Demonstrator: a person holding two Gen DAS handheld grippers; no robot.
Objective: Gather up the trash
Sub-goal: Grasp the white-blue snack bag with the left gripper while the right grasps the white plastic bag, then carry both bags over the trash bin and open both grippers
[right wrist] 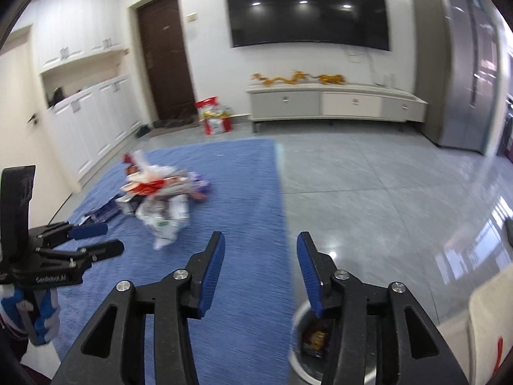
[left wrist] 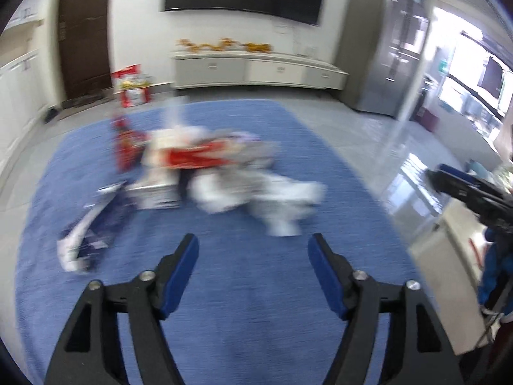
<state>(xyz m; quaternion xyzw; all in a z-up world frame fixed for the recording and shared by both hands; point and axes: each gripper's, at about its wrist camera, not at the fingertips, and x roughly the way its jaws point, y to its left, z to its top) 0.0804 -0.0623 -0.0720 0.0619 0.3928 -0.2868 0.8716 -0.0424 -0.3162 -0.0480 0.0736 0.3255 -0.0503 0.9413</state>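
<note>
One blue rug (right wrist: 243, 192), one trash pile (right wrist: 160, 192), one bin (right wrist: 296, 346), one television (right wrist: 307, 9), two tools.

Blue rug (right wrist: 243, 173) on grey tiles (right wrist: 368, 192), wall television (right wrist: 307, 9), brown door (right wrist: 163, 57)

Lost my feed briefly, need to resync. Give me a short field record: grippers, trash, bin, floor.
left gripper: open, nothing between fingers, over rug
right gripper: open, empty, above bin
trash pile: wrappers and bags heaped on the rug
bin: white, below right gripper, some packaging inside
rug: blue, on grey tile floor
</note>
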